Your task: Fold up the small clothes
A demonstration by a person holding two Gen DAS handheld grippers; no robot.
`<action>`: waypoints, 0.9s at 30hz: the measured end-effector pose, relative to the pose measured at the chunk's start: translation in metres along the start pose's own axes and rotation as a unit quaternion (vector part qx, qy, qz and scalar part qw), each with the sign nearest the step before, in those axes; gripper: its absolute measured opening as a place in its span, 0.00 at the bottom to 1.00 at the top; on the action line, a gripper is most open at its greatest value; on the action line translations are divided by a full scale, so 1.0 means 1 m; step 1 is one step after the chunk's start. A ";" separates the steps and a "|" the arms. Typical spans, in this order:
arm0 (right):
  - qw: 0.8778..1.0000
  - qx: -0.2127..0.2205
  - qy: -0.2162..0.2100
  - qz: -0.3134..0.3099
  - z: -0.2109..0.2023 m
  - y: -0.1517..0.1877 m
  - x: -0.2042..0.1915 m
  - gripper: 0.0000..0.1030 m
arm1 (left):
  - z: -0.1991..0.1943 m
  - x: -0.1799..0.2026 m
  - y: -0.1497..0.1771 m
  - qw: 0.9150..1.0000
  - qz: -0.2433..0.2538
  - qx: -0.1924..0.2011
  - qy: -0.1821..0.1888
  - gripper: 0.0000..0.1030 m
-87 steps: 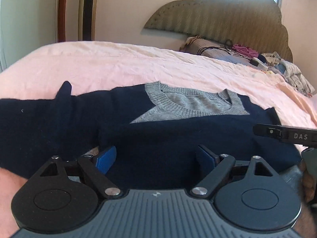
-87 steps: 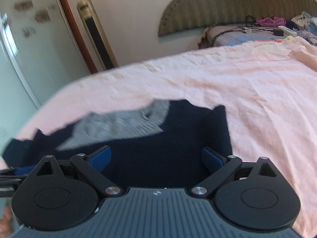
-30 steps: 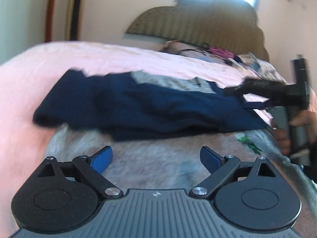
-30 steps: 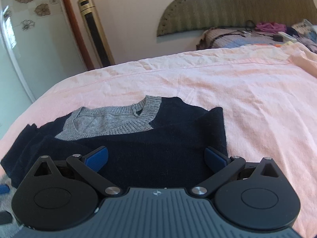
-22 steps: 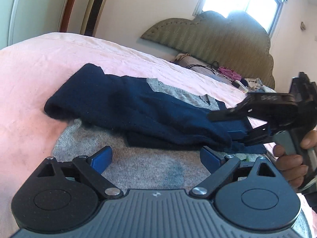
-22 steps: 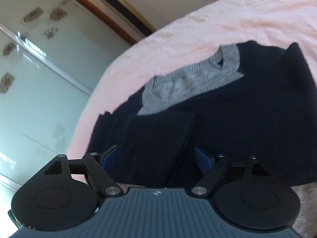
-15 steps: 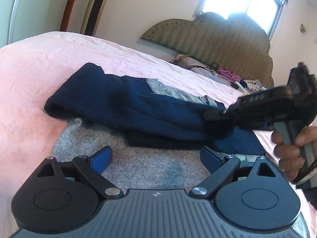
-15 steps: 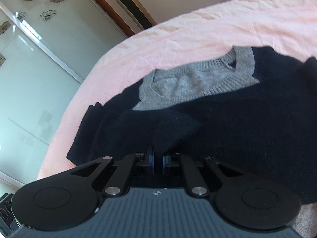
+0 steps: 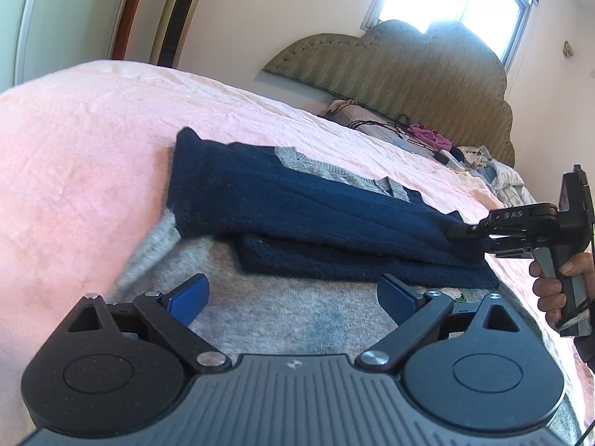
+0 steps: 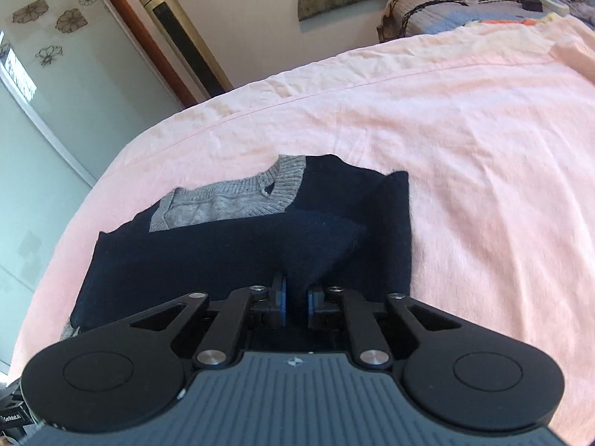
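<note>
A navy sweater (image 9: 316, 204) with a grey collar (image 10: 230, 204) lies on the pink bed sheet (image 9: 74, 148), its grey lower part (image 9: 279, 316) nearest the left wrist camera. My left gripper (image 9: 292, 293) is open just above that grey part, nothing between its pads. My right gripper (image 10: 296, 301) has the end of a navy sleeve (image 10: 323, 245) between its blue pads. The sleeve is pulled into a peak across the sweater's body (image 10: 223, 260), and the jaws are opening. In the left wrist view the right gripper (image 9: 457, 232) is at the sweater's right edge, held by a hand (image 9: 550, 286).
The padded headboard (image 9: 409, 63) and a pile of clothes and cables (image 9: 483, 160) are at the far end of the bed. A gold column (image 10: 178, 33) and a glass wardrobe door (image 10: 37, 111) stand beyond the bed's left edge. Bare sheet (image 10: 483, 148) stretches right of the sweater.
My right gripper went from wide open to closed on the sleeve end and drew the sleeve rightward across the sweater. The left gripper stayed open and hardly moved.
</note>
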State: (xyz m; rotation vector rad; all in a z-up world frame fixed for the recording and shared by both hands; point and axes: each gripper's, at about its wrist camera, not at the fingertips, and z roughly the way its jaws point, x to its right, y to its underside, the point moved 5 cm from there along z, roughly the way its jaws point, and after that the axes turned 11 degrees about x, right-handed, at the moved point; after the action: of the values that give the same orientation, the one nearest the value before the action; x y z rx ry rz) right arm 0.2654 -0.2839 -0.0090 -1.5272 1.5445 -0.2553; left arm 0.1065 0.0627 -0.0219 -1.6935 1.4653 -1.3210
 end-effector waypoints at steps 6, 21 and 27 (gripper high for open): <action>0.991 0.126 -0.010 0.033 -0.045 -0.023 0.004 0.61 | 0.023 -0.020 -0.066 0.997 -0.006 0.048 -0.053 0.95; 0.993 0.096 -0.066 0.004 0.022 0.004 -0.002 0.67 | 0.131 -0.005 -0.047 0.982 0.135 -0.053 -0.120 1.00; 0.994 0.086 -0.063 -0.011 -0.017 0.020 -0.035 0.80 | 0.080 0.032 -0.034 0.986 0.145 -0.045 -0.067 1.00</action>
State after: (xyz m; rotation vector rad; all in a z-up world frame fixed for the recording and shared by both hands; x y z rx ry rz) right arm 0.2326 -0.2564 0.0022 -1.3994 1.3705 -0.2913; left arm 0.1909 0.0256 -0.0124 -1.5206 1.6381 -0.9812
